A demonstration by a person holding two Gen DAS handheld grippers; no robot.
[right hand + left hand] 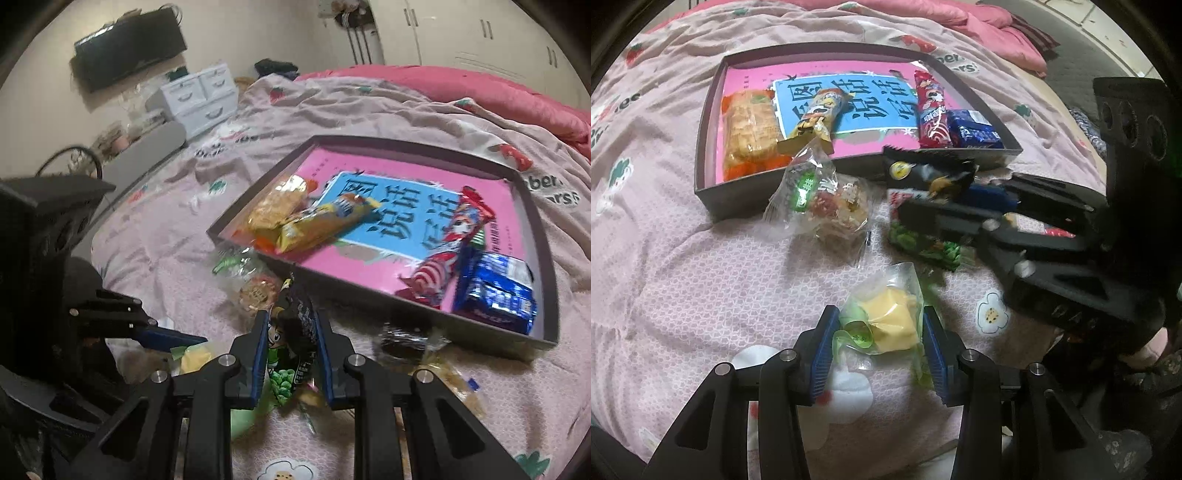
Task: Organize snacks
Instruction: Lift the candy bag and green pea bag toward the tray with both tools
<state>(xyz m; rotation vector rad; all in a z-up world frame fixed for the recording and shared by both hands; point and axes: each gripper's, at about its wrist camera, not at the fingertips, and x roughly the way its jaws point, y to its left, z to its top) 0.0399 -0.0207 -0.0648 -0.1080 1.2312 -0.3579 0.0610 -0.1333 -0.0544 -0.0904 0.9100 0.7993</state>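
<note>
Pink bedspread (pixel 701 258), left tool (pixel 877 334) clenching yellow snack (pixel 892 321), right tool (pixel 291 356) clenching black packet (pixel 295 328), dresser (pixel 199 99) only rightward.

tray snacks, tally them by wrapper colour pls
In the tray:
orange pack: 1
yellow bar: 1
red bar: 1
blue pack: 1
total: 4
</note>
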